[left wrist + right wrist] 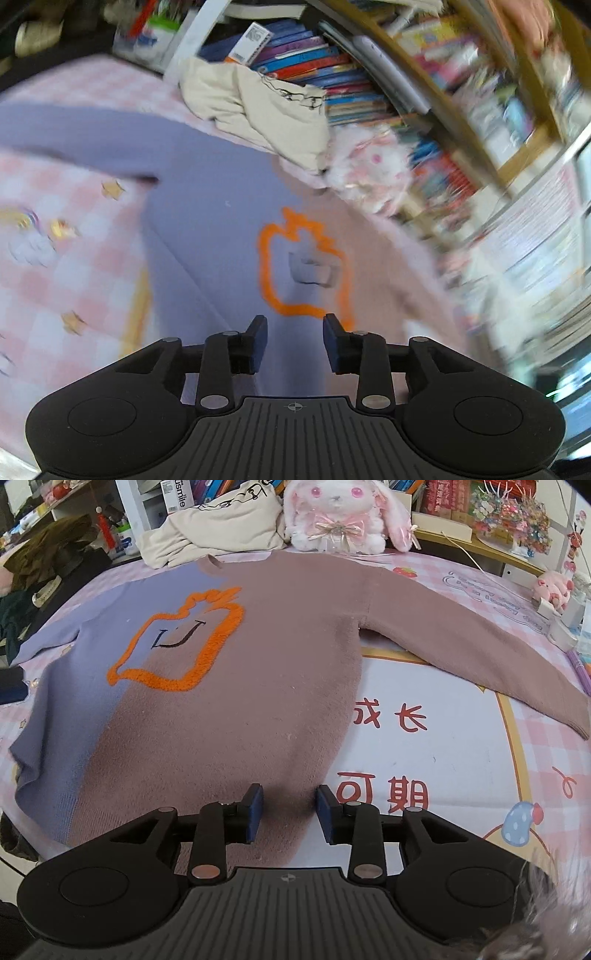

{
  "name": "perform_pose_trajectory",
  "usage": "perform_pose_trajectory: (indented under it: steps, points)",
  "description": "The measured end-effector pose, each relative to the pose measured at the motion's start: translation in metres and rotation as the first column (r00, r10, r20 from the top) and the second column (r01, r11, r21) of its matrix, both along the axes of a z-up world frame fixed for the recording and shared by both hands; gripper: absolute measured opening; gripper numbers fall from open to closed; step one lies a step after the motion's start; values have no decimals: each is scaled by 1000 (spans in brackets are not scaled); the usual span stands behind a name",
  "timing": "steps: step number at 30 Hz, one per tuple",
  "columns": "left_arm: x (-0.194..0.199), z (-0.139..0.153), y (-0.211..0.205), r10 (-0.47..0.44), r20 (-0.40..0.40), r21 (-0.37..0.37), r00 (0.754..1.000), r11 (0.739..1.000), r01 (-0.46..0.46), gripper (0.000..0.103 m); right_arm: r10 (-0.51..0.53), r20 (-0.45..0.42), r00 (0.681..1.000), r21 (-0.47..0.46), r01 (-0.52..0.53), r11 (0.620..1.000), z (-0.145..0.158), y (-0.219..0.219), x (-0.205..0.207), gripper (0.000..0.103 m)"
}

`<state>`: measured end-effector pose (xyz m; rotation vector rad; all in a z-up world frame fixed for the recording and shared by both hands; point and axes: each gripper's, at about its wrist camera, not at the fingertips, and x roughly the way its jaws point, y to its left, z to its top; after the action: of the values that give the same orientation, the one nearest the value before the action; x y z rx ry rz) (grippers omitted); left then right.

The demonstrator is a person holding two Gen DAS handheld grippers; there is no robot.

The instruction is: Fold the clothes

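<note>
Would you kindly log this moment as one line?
stage: sweater flat, unfolded | left hand-held gripper: open, empty | right hand-held gripper: open, above hem

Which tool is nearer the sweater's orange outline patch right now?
Left. The left tool hovers open just below the orange patch; the right tool sits open over the sweater's hem, farther off.

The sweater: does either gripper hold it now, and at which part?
Nothing is held. The left gripper and right gripper stand open above the sweater, with no cloth pinched between their pads.
</note>
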<state>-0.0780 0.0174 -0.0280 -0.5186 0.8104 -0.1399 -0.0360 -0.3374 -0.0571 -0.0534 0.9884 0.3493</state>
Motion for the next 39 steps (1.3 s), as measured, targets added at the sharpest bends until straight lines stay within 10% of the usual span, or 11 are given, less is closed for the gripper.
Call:
perform_pose_trajectory:
  steps: [17,20,22,28,39]
  points:
    - [-30,-18,11,140,-148,353,979,932,-80,40,42,6,999,-5,-42,999,0,-1,1,33]
    - [-31,-26,20,142,-171,227,975,969,-101,5,44,14,999,-10,-44,999,0,-1,0,30]
    - [-33,-25,26,179,-174,177,968,973,-148,4,44,12,999,0,-44,999,0,-2,0,21]
    - [-23,-23,8,168,-184,386,969,918,-86,5,47,31,998,19,-47,999,4,-2,-2,13]
    - [-28,-25,9,198,-167,305,966,942,-140,6,49,30,998,12,-50,999,2,-8,-2,13]
